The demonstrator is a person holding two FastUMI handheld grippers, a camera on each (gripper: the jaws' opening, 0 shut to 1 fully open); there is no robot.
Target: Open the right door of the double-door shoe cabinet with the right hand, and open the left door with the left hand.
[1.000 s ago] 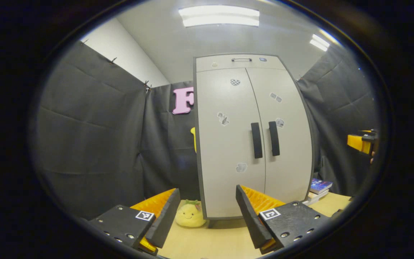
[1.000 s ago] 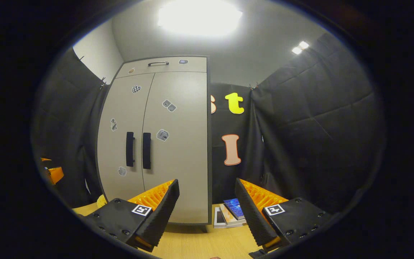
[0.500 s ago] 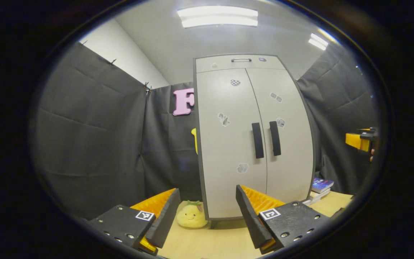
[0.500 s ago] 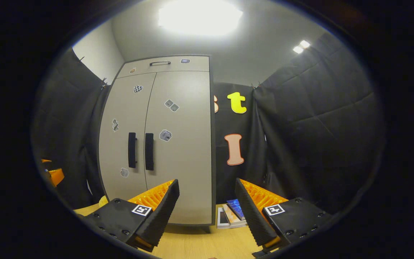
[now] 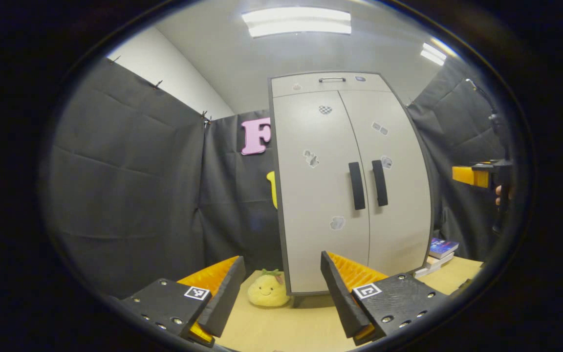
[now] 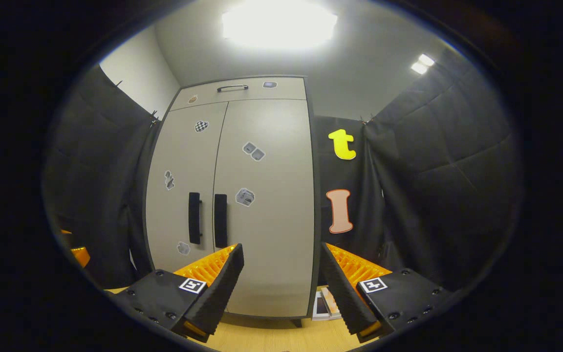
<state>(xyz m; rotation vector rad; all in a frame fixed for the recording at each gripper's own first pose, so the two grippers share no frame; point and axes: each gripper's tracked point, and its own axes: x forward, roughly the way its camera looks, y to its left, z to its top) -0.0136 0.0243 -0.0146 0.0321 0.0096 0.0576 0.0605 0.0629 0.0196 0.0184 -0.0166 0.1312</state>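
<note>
Left claw (image 5: 280,293): jaws wide apart, holding nothing, low over the worktop (image 5: 291,327). A plush toy (image 5: 268,290) lies on the worktop just left of the cabinet (image 5: 311,244) foot. The cabinet stands upright at the far side, both doors closed. Left door (image 5: 311,146) and right door (image 5: 399,146) meet at a centre seam; left handle (image 5: 357,186) and right handle (image 5: 379,183) flank it as vertical bars, side by side, long axes upright. From the left claw, the left handle lies ahead, above and to the right.

Right claw (image 6: 282,288): jaws likewise wide apart and empty. In the right gripper view the right handle (image 6: 220,220) lies ahead, above and to the left, with the left handle (image 6: 194,217) just beyond it. Books (image 6: 324,305) rest on the worktop right of the cabinet.

The right claw appears the nearer to the doors. Judged step: approach. Each claw must rise and converge on the seam, its jaws straddling an upright bar.
</note>
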